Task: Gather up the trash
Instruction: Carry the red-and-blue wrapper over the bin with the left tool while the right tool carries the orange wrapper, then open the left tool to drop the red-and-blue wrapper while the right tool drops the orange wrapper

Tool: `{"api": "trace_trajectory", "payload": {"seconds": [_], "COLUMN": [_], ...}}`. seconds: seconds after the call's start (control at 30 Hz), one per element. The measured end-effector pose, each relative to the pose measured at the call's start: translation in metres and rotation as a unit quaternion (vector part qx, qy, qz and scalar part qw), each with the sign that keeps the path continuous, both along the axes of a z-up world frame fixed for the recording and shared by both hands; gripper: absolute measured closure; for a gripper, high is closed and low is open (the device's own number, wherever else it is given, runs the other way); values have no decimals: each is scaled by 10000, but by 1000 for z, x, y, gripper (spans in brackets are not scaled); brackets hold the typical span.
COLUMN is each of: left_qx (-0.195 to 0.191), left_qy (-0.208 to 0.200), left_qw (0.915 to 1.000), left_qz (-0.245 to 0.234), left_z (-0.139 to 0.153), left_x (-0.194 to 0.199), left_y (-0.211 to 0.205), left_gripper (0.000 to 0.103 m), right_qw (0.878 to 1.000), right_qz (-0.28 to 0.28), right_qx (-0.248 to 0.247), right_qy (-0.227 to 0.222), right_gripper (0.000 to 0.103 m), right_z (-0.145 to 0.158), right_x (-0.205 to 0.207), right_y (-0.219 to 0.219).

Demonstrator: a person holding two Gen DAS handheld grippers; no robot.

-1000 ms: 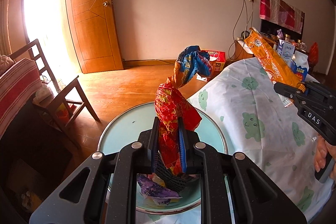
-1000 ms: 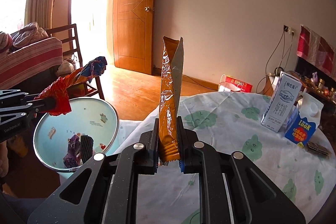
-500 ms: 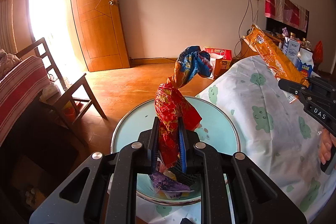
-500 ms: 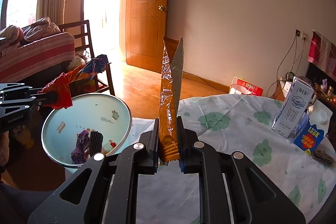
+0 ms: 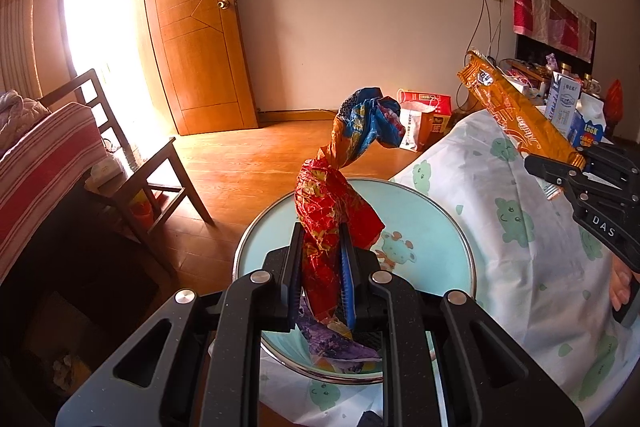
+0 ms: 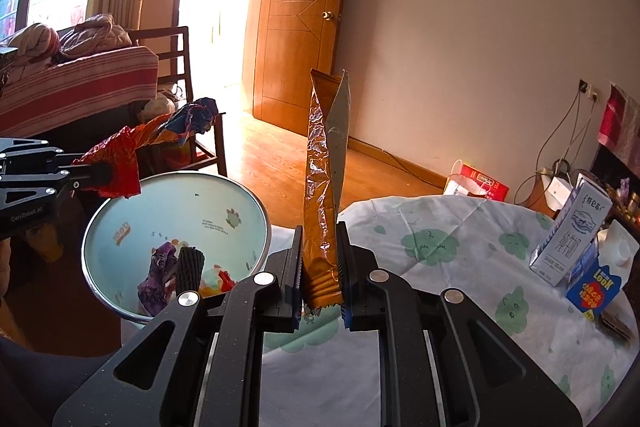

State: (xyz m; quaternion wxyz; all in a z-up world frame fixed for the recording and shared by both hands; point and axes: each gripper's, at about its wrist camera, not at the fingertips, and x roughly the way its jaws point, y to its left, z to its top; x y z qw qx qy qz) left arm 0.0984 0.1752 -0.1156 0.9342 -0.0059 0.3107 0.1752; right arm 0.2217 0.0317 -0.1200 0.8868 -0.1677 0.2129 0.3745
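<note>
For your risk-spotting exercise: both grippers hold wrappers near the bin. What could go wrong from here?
1. The red and blue wrapper in the left gripper reaches past the bin rim, so it could fall outside.
2. The long orange wrapper in the right gripper is over the tablecloth, not the bin.

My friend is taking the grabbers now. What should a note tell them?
Left tool: shut on a twisted red and blue wrapper, held over the bin.
Right tool: shut on a long orange wrapper, over the table.
Done: a purple wrapper and other scraps already lie in the bin.
Left: drop both wrappers in. Two cartons and a small dark packet remain on the table.
</note>
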Motion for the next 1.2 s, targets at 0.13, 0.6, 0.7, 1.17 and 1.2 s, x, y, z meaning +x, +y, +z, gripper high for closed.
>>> {"api": "trace_trajectory", "payload": {"seconds": [0.13, 0.6, 0.7, 1.17, 1.2], "left_qx": [10, 97, 111, 42, 61], "left_qy": [-29, -71, -69, -88, -94], "left_qw": [10000, 9997, 9997, 9995, 9994], "left_qz": [58, 200, 226, 305, 326], "left_z": [1, 2, 2, 0, 0], "left_x": [-2, -7, -7, -6, -6], "left_y": [3, 0, 1, 3, 3], "left_gripper": [87, 87, 87, 54, 50], "right_qw": [9997, 9987, 9987, 9953, 9951], "right_qz": [132, 416, 434, 830, 867], "right_qx": [-136, -224, -233, -409, -382], "right_qy": [-132, -170, -141, -285, -298], "right_gripper": [88, 88, 88, 48, 39], "right_z": [-1, -4, -5, -6, -6], "right_x": [-6, -12, -12, -22, -23], "right_y": [7, 13, 14, 21, 20]}}
